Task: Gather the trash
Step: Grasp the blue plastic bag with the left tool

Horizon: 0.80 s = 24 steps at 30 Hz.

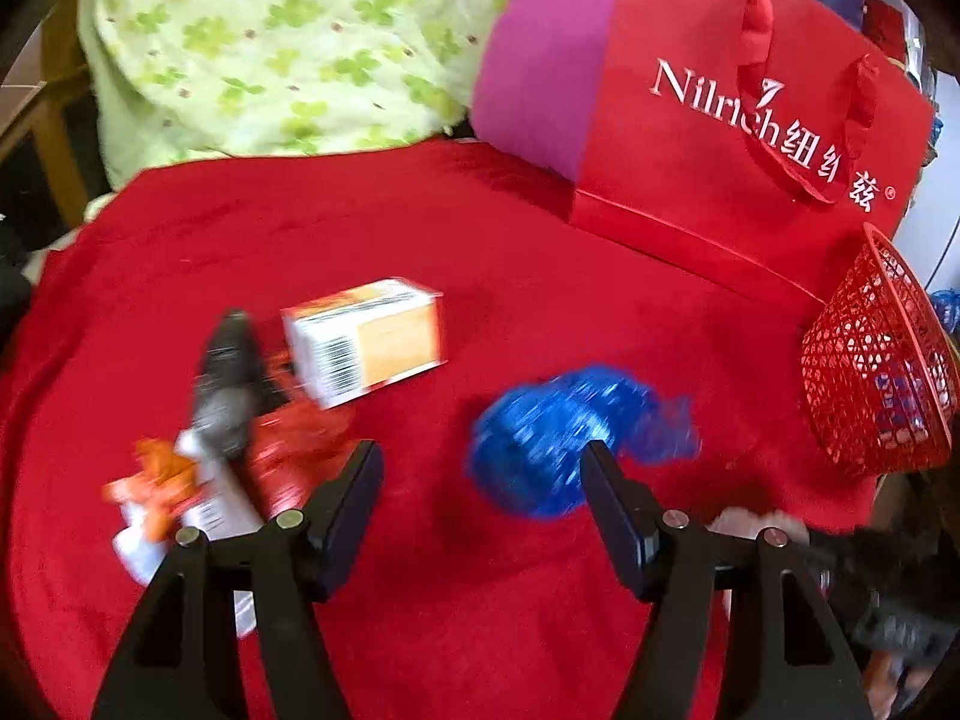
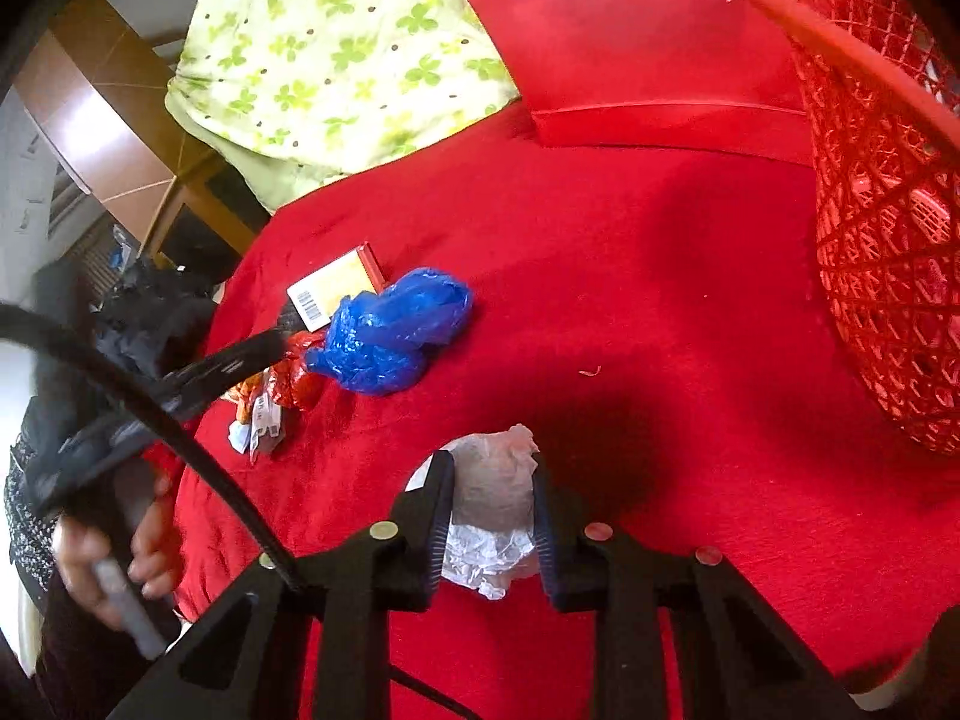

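Right gripper point(image 2: 489, 516) is clamped on a crumpled tissue point(image 2: 495, 504), low over the red cloth point(image 2: 660, 312). Left gripper point(image 1: 483, 501) is spread wide and empty, just near of the blue bag point(image 1: 552, 438). The tilted red basket point(image 1: 882, 378) at far right holds scraps I cannot identify.

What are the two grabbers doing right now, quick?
Left gripper: open, holding nothing, jaws spread above the red cloth near the blue plastic bag.
Right gripper: shut on the crumpled white paper.
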Each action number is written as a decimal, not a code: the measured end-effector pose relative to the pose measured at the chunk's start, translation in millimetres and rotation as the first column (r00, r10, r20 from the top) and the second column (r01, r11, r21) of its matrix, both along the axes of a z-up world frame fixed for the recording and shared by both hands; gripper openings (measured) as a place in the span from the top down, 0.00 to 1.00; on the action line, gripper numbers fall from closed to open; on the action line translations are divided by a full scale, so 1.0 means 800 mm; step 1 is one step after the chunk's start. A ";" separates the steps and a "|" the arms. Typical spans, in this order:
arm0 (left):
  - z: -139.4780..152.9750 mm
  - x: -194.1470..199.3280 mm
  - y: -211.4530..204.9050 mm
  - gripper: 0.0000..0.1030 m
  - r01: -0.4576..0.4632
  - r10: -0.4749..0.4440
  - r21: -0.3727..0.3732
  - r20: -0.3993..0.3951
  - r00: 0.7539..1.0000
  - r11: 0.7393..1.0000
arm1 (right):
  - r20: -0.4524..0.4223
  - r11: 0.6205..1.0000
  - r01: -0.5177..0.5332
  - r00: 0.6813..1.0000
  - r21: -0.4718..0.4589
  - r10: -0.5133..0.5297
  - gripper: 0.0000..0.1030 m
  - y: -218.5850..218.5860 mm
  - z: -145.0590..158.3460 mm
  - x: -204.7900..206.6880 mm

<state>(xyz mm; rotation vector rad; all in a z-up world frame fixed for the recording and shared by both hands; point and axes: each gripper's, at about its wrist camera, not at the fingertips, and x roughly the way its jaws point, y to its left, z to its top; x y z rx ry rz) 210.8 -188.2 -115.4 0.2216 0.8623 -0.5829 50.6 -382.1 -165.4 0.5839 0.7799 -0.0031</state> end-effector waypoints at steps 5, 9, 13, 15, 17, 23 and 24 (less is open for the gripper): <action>-0.025 0.012 -0.036 0.33 0.043 -0.044 -0.016 -0.083 0.996 0.999 | 0.005 1.000 -0.013 1.000 -0.011 0.013 0.74 0.003 -0.001 0.002; -0.043 0.012 -0.040 0.49 0.026 -0.029 -0.025 -0.135 0.990 0.999 | 0.016 1.000 -0.017 1.000 -0.010 0.017 0.74 0.002 0.002 0.000; -0.032 -0.004 -0.034 0.62 0.005 -0.008 -0.032 -0.111 0.994 0.999 | 0.055 0.999 -0.012 0.998 -0.034 0.014 0.74 0.003 0.011 -0.006; -0.022 -0.016 -0.025 0.63 -0.021 0.018 -0.033 -0.081 0.997 0.999 | 0.094 0.999 -0.010 0.995 -0.053 0.015 0.74 0.006 0.021 -0.012; -0.012 -0.027 -0.015 0.64 -0.041 0.039 -0.046 -0.060 0.997 0.998 | 0.127 0.998 -0.013 0.992 -0.065 0.021 0.74 0.008 0.027 -0.017; 0.022 -0.069 0.029 0.63 -0.106 0.108 -0.055 0.035 0.993 0.993 | 0.132 0.991 -0.040 0.990 -0.130 0.058 0.74 0.024 0.034 -0.022; 0.024 -0.072 0.036 0.63 -0.111 0.113 -0.054 0.036 0.993 0.992 | 0.112 0.992 -0.046 0.992 -0.116 0.059 0.74 0.023 0.031 -0.020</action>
